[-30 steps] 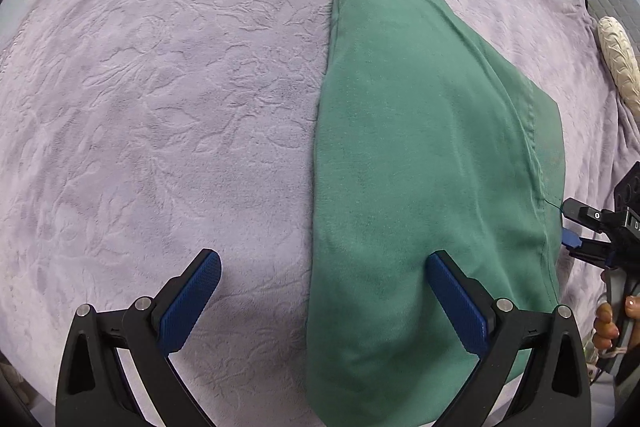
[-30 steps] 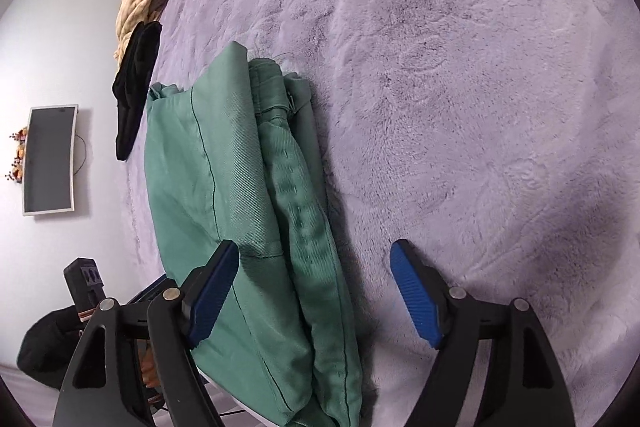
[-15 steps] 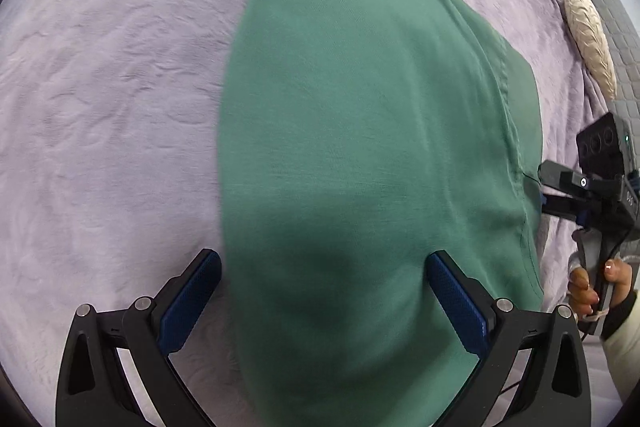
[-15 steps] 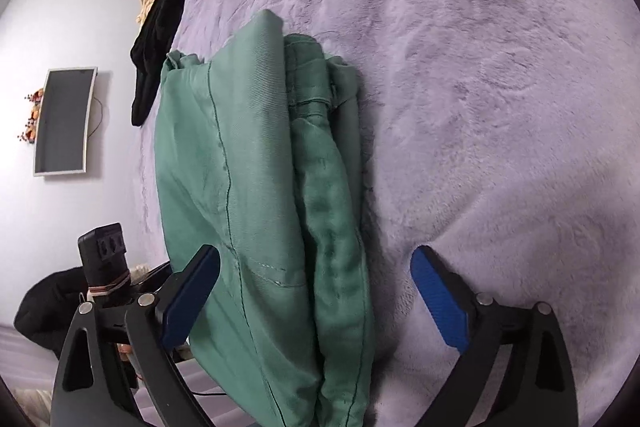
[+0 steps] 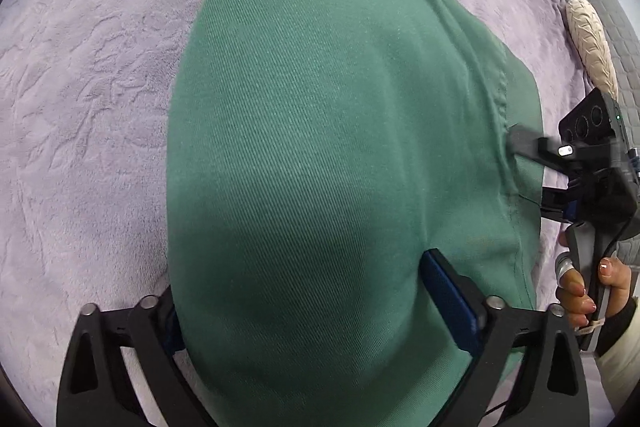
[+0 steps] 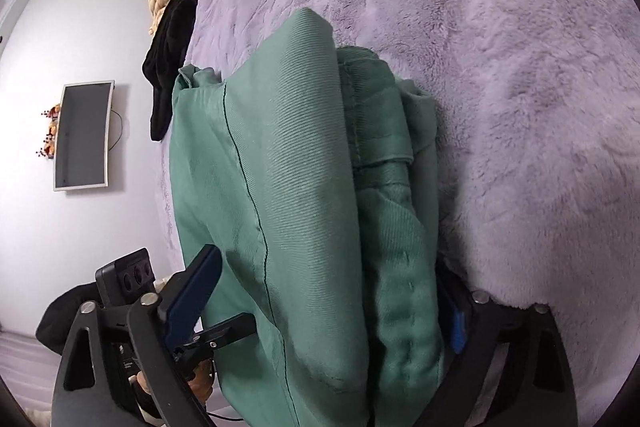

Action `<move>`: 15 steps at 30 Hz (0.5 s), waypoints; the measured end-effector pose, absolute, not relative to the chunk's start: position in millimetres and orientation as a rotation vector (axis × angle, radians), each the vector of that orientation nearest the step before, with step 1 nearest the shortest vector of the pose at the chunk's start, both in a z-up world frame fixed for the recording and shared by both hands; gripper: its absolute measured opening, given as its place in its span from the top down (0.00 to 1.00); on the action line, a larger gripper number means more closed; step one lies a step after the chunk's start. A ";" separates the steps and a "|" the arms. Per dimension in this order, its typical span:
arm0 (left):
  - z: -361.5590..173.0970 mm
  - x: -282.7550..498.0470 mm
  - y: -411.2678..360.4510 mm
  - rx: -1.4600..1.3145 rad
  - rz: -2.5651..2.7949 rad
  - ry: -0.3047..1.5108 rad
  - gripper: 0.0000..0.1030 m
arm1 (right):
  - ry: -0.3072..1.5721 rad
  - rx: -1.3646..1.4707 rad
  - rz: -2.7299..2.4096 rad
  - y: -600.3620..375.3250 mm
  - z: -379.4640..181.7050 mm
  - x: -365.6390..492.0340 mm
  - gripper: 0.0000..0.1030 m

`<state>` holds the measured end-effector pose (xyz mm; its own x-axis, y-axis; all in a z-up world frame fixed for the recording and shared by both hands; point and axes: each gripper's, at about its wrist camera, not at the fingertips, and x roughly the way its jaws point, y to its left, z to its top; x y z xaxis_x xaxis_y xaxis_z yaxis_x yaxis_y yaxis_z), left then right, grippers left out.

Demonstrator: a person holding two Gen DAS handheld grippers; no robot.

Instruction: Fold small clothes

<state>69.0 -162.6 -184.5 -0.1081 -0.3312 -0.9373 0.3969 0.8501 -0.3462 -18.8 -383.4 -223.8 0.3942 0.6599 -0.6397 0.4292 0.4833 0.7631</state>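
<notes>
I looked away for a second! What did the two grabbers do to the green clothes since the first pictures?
Both grippers moved in from beside the folded green garment until its near end sat between their fingers. The left gripper and the right gripper now straddle it, jaws still wide, nothing pinched yet. The garment stayed folded on the purple blanket; the black cloth did not move.

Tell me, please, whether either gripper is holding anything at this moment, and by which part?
Both straddle the folded green garment with jaws apart: the left gripper at its near end, the right gripper across its layered edge. Neither visibly clamps the cloth yet.
</notes>
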 end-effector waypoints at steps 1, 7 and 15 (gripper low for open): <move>-180.6 67.7 -159.6 0.052 -0.610 1.549 0.21 | 1.225 1.141 0.196 -385.3 -224.4 -22.2 0.56; -150.1 65.7 -143.8 0.036 -0.667 1.508 0.53 | 1.112 1.250 0.298 -384.7 -202.4 -32.9 0.77; -95.6 57.1 -115.6 -0.015 -0.711 1.459 0.55 | 1.040 1.283 0.379 -359.5 -156.0 -33.4 0.77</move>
<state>57.1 -115.6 -95.6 -0.0524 -0.4461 -0.8935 0.4288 0.7980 -0.4236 -33.4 -359.5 -156.0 0.5204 0.7442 -0.4188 0.3003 0.2997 0.9055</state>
